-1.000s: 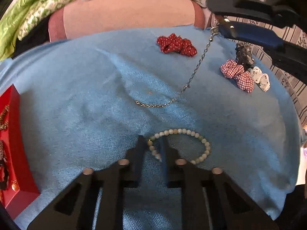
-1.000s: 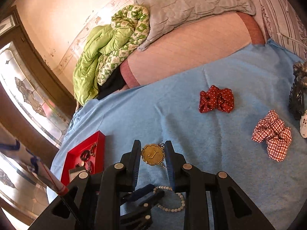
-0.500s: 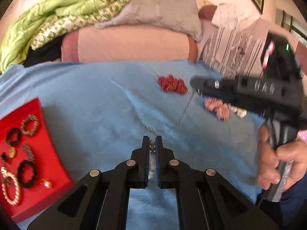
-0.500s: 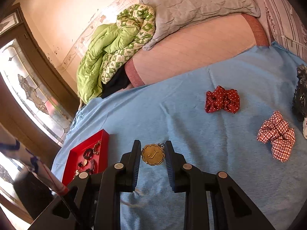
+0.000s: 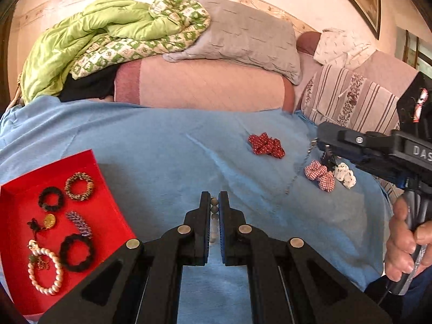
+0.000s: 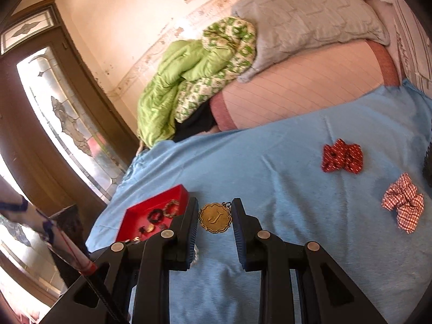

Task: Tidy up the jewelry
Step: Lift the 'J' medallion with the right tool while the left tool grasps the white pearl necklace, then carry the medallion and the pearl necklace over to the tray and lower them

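My left gripper (image 5: 214, 202) is shut on a bracelet of pale beads (image 5: 214, 208), held above the blue blanket (image 5: 162, 162). My right gripper (image 6: 214, 203) is shut on a round gold pendant with a J (image 6: 215, 217). In the left wrist view the right gripper (image 5: 321, 137) comes in from the right, and the pendant's thin chain (image 5: 299, 170) hangs from it down to the blanket. A red tray (image 5: 16, 197) lies at the left with several bracelets and rings in it; the right wrist view shows the tray (image 6: 162, 195) just left of my fingers.
A red dotted scrunchie (image 5: 266, 147), a red plaid scrunchie (image 5: 320, 174), a white dotted one (image 5: 344, 174) and a dark hair clip (image 5: 328, 159) lie on the blanket's right side. Pillows and a green quilt (image 5: 94, 32) are piled behind. A hand (image 5: 402, 243) grips the right tool's handle.
The left gripper shut on the bead bracelet and lifted it off the blanket, swinging so the red tray came into view. The right gripper rose with the pendant, drawing its chain up.
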The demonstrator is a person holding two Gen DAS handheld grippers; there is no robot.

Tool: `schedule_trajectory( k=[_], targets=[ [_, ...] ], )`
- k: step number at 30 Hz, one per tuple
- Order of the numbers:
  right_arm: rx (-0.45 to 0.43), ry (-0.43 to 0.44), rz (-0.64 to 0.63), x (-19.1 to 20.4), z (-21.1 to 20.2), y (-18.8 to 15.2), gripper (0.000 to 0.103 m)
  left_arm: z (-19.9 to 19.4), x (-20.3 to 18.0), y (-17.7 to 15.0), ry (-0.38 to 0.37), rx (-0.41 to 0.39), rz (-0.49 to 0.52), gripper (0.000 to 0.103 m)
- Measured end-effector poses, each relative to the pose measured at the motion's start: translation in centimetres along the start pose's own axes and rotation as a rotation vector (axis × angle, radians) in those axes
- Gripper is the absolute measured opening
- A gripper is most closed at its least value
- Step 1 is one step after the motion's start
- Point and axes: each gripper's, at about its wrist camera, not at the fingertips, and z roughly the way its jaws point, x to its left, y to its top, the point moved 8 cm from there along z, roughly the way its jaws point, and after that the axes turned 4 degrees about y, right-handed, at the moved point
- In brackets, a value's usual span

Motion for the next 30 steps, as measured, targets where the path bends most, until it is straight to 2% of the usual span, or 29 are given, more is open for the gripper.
schedule_trajectory(
  k=[17,30],
  targets=[
    [0.003,0.025,-0.068,6.1,1.4,0.7,0.027,-3.0,5.0,0.5,0.081,-0.054,-0.033,0.005],
    [0.045,0.085,-0.152,13.6,4.8,0.3,0.027,-5.5,11.2,0.2,0.126,-0.076,-0.134,0.005]
  ],
)
